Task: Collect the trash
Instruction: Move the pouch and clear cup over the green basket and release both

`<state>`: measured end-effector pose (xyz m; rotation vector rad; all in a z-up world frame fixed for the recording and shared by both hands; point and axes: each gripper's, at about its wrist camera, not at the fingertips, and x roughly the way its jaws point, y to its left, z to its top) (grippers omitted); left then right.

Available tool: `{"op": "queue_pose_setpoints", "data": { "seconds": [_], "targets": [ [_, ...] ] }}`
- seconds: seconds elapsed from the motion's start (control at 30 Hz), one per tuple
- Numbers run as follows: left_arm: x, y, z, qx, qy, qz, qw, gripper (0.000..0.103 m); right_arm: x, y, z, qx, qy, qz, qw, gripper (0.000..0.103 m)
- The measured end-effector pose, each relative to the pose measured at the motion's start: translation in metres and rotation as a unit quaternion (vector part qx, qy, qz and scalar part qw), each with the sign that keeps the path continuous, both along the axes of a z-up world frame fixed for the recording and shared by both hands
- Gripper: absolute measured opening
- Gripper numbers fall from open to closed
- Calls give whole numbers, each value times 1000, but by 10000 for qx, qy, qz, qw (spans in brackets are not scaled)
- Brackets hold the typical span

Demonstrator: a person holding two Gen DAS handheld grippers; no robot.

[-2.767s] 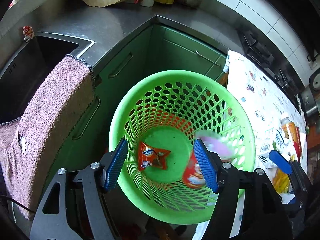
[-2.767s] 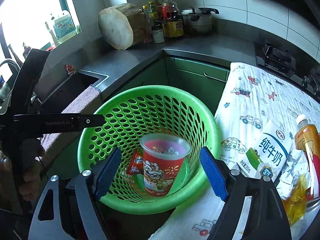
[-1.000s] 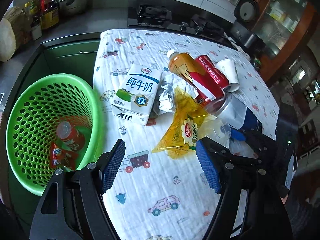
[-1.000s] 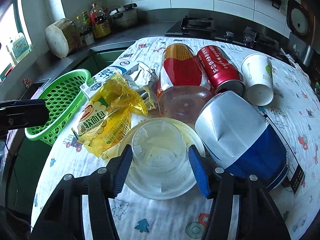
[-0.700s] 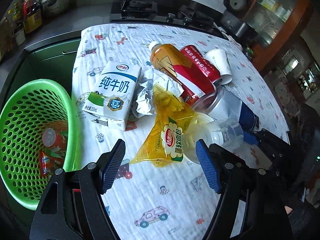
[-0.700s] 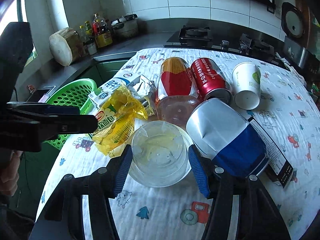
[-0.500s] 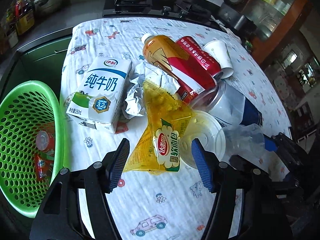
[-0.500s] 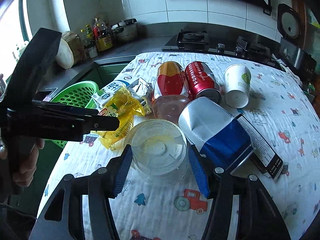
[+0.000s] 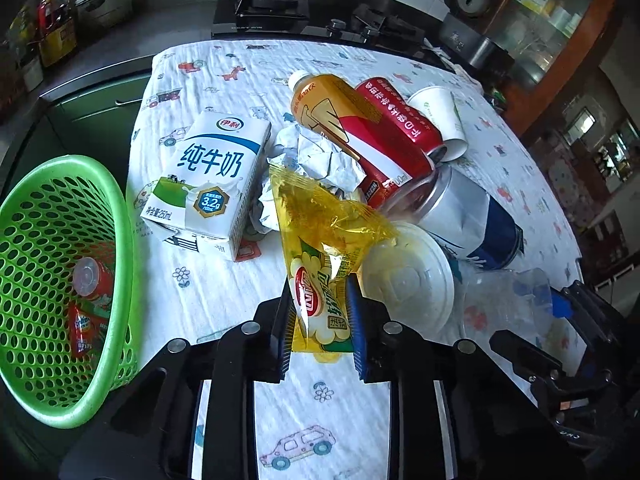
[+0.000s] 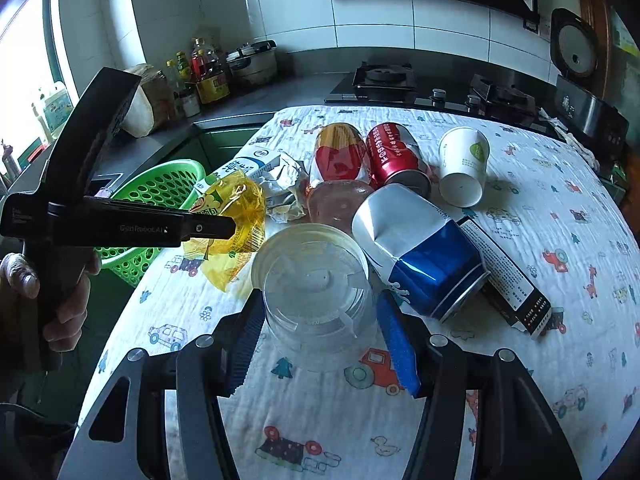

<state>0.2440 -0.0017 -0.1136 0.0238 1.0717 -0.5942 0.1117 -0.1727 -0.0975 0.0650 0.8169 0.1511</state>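
Observation:
My left gripper [image 9: 320, 320] is shut on the lower end of a yellow snack bag [image 9: 320, 236], which also shows in the right wrist view [image 10: 228, 216]. My right gripper [image 10: 320, 320] is shut on a clear plastic cup [image 10: 316, 280] lying on its side, held just above the tablecloth. The green trash basket [image 9: 120, 240] stands to the left of the table with a red cup [image 9: 92, 280] and a red wrapper [image 9: 82, 330] inside. A milk carton [image 9: 212, 172], crumpled foil [image 9: 320, 160], an orange bottle [image 9: 340, 120] and a red can [image 9: 396, 116] lie on the table.
A crushed blue-and-white can [image 10: 416, 248], a white paper cup [image 10: 464, 164] and a small black box [image 10: 504, 276] lie to the right. A white lid [image 9: 408, 276] lies beside the bag. A stove [image 10: 384, 80] and counter with bottles [image 10: 200, 76] lie behind.
My left gripper has moved in over the table and shut on the yellow snack bag. My right gripper has drawn the clear cup back a little from the pile.

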Motion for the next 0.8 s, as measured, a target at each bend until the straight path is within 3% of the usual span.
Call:
{"op": "queue_pose_setpoints", "data": {
  "seconds": [0.23,0.43,0.6,0.8],
  "targets": [
    [-17,41,32,-304,-296,327,9986,21,2,17,10,29,-118,270,9996,56],
    [-13,96,52,-207,-601,928,9937,21,15,38,18,105,-181,506,9985,56],
    [5,145,50,95,-607,1461,9874,21,30,66,24,101,-270,765,9967,56],
    [31,187,27,448,-336,1843,9813,23,53,101,27,81,-276,1029,9943,56]
  ]
}}
